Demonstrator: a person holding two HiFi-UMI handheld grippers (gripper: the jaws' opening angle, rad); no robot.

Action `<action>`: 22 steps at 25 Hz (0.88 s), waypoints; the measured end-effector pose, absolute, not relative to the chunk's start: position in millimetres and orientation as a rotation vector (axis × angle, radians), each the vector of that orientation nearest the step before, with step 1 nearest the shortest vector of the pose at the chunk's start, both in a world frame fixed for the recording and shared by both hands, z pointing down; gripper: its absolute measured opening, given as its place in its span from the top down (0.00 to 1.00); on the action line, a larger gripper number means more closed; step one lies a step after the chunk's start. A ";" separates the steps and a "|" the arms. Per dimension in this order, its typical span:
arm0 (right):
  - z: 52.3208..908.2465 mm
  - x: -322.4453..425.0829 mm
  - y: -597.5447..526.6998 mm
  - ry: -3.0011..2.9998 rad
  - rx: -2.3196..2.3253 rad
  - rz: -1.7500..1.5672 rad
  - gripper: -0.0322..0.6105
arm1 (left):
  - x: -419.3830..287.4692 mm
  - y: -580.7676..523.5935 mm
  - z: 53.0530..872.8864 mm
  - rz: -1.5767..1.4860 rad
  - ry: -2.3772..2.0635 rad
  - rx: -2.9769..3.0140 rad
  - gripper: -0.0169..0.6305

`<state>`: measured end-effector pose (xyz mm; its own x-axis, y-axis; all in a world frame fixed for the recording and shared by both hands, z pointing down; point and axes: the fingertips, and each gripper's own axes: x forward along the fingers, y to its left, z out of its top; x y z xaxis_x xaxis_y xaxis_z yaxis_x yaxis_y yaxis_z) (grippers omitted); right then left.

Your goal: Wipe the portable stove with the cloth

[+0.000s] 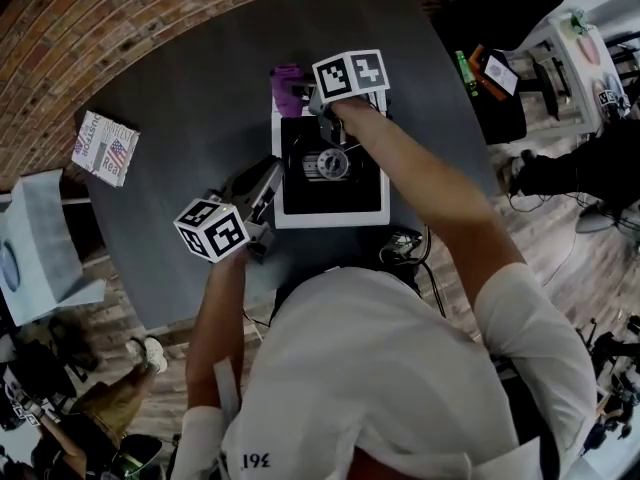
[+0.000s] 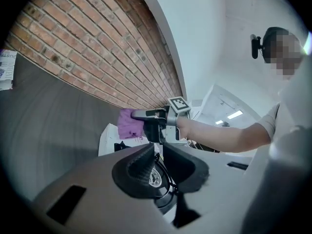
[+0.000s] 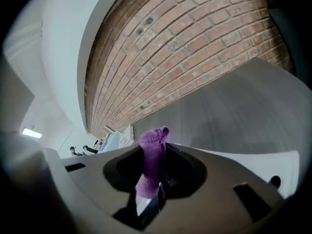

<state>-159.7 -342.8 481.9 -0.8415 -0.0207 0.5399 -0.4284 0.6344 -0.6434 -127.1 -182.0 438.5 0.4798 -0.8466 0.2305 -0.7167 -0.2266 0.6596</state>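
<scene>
Nearest the person, the left gripper (image 1: 268, 180) hovers by the near left corner of the white portable stove with a black top (image 1: 330, 216), its jaws almost together on nothing. The stove sits close to the near edge of the dark grey table (image 1: 200, 98), its long axis running near to far. At its far left corner, the right gripper (image 1: 305, 93) pinches a bunched purple cloth (image 1: 287, 76), which sticks out lengthwise past the jaws. Bare tabletop stretches left and beyond.
</scene>
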 end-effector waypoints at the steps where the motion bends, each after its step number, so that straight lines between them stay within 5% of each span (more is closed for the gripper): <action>1: 486.2 -165.2 -344.5 -2.349 0.354 1.161 0.78 | -127.2 -181.6 439.2 -0.225 -1.288 1.997 0.88; 22: 538.0 -140.5 -350.9 -2.243 0.464 1.098 0.78 | -134.8 -179.9 435.6 -0.232 -1.256 2.021 0.88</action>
<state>-140.5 -350.9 538.0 -0.7637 -0.0493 0.6437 -0.5387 0.5981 -0.5934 -134.8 -179.9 435.6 0.5057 -0.8351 0.2165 -0.7025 -0.2530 0.6652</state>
